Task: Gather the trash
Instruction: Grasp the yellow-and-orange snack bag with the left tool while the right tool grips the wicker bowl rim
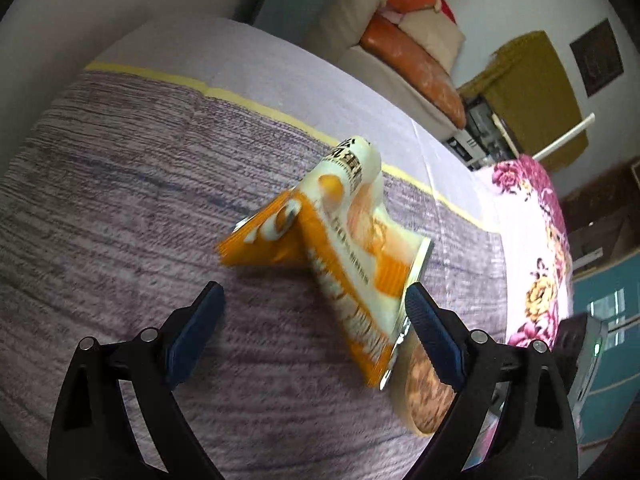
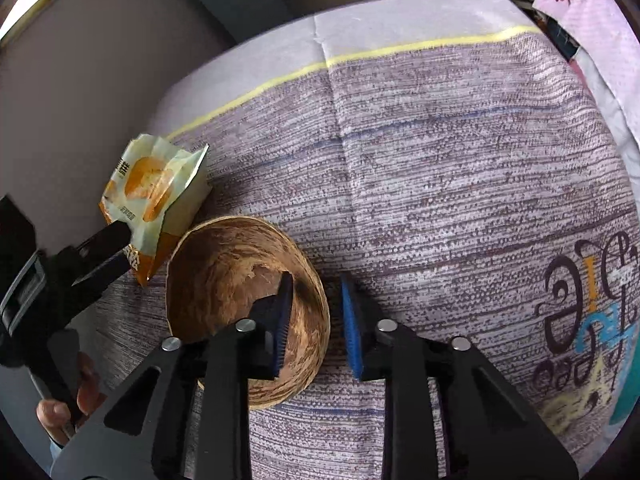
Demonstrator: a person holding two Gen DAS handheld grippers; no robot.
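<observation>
Here, left to right on the bed's woven cover (image 2: pixel 440 184): the left gripper (image 1: pixel 316 300), fingers wide, straddles an orange snack wrapper (image 1: pixel 340 240); beside it a wooden bowl (image 2: pixel 224 272), its rim between the right gripper's (image 2: pixel 316 320) narrowed fingers; floral blanket (image 1: pixel 532 240) far right.
</observation>
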